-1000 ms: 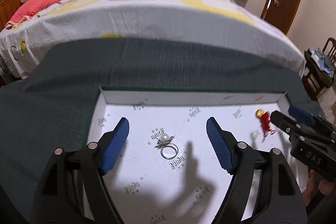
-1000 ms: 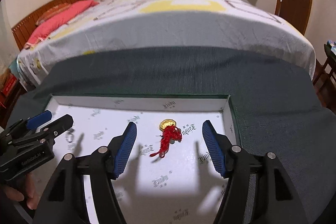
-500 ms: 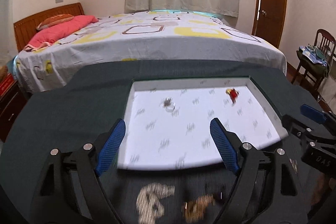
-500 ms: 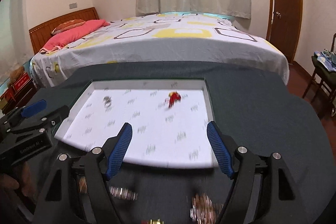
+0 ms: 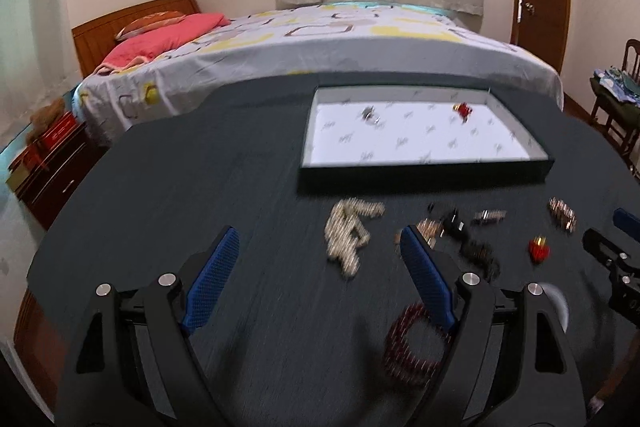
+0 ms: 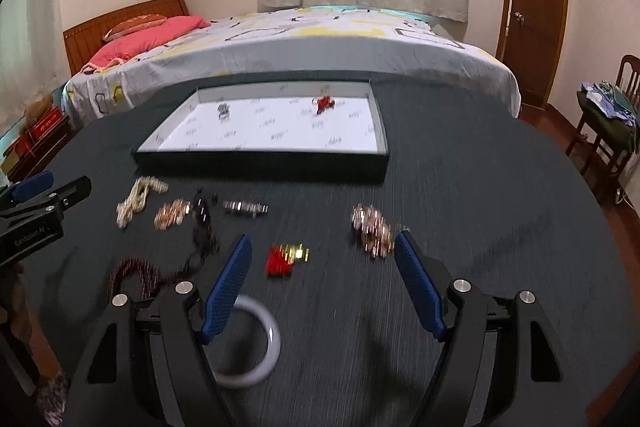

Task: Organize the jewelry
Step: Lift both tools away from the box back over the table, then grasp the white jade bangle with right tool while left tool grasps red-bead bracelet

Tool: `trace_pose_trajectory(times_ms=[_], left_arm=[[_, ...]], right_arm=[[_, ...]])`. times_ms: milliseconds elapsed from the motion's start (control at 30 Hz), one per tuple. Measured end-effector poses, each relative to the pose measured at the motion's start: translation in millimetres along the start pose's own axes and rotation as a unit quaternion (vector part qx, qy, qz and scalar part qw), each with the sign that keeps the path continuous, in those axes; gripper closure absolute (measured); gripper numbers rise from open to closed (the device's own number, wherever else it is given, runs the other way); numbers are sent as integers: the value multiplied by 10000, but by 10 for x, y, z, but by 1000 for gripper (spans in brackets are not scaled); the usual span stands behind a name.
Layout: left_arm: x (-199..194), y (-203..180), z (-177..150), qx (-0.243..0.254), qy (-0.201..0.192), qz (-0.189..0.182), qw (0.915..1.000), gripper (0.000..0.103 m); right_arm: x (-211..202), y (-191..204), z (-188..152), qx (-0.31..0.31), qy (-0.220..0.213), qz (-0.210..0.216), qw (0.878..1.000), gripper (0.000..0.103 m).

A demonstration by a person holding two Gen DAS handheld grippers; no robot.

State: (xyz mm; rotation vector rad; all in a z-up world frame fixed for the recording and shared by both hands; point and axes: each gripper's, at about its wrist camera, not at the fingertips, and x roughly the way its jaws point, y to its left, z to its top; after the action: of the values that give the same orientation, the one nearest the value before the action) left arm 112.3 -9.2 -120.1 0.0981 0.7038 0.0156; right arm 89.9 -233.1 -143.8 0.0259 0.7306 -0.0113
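A shallow box with a white printed lining (image 5: 520, 135) (image 6: 376, 135) lies on the dark table and holds a pearl ring (image 5: 370, 115) (image 6: 223, 111) and a red-and-gold charm (image 5: 463, 110) (image 6: 324, 103). In front of it lie loose pieces: a pearl strand (image 5: 348, 231) (image 6: 136, 201), a red charm (image 5: 539, 249) (image 6: 282, 259), a rose-gold chain (image 6: 372, 227), a dark red bead bracelet (image 5: 412, 347) (image 6: 132, 275) and a white bangle (image 6: 252, 343). My left gripper (image 5: 316, 277) and right gripper (image 6: 324, 281) are both open and empty, above the loose pieces.
A bed with a patterned sheet (image 5: 340, 43) stands right behind the table. A wooden door (image 6: 536, 7) and a chair with clothes (image 6: 608, 107) are at the right. A dark nightstand (image 5: 48, 167) is at the left.
Both grippers have pulled back from inside the box to the near side of the table. The ring and the red charm stay in the box. The loose jewelry has come into view.
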Motion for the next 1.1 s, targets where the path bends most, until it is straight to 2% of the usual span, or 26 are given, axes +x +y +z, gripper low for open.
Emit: trace_pose_trajectory(times_ms=[167, 233, 333, 733, 967, 1033, 1100], left_arm=[[-107, 157, -250, -71, 122, 230, 9996, 22], [-136, 250, -325, -197, 170, 278, 9993, 22], [-156, 343, -376, -331, 202, 331, 9987, 22], [-144, 361, -415, -353, 253, 337, 9985, 22], [-111, 340, -439, -316, 326, 349, 9984, 22], [-103, 331, -440, -299, 339, 355, 9983, 22], [-99, 333, -448, -292, 349, 352, 9983, 22]], right_arm=[[-46, 148, -212, -81, 73, 163, 9998, 31], [-48, 226, -278, -107, 110, 241, 9996, 26], [-6, 345, -349, -219, 215, 316, 9990, 25], [226, 523, -527, -421, 689, 361, 9961, 24], [242, 510, -534, -380, 674, 399, 9962, 24], [237, 510, -537, -394, 673, 382, 9962, 26], [222, 514, -530, -418, 647, 395, 9963, 34]])
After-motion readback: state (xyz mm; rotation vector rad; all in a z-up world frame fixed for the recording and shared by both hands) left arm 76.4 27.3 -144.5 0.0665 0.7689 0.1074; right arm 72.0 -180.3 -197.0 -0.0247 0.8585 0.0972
